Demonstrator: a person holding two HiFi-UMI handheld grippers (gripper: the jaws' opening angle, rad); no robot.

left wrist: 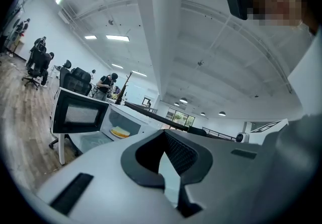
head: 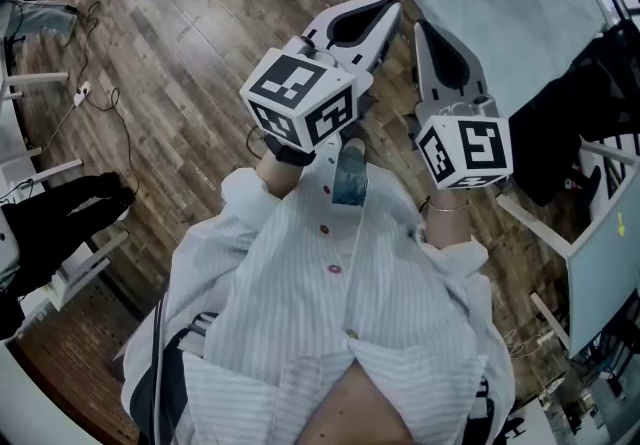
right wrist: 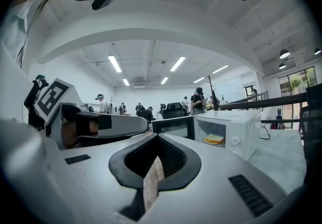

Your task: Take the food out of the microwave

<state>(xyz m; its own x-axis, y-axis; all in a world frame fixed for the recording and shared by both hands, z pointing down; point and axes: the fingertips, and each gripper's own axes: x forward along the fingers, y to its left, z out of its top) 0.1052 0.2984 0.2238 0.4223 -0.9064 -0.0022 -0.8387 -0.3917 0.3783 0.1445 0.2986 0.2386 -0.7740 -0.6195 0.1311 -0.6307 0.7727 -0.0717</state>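
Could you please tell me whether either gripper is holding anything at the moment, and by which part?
Nothing is held: the left gripper and right gripper are both shut and empty.

Left gripper (left wrist: 166, 153): grey jaws with black pads closed together, nothing between. Beyond, at left: white box microwave (left wrist: 132, 121) on white table (left wrist: 93, 141), dark-windowed door (left wrist: 78, 114) swung open leftward. Yellow flat food (left wrist: 119, 132) inside cavity. Brown wood plank floor (left wrist: 20, 117) at far left. Black office chairs (left wrist: 75, 80) and dark-clothed standing person (left wrist: 105, 85) behind the microwave. Long ceiling lights (left wrist: 117, 38) lit.
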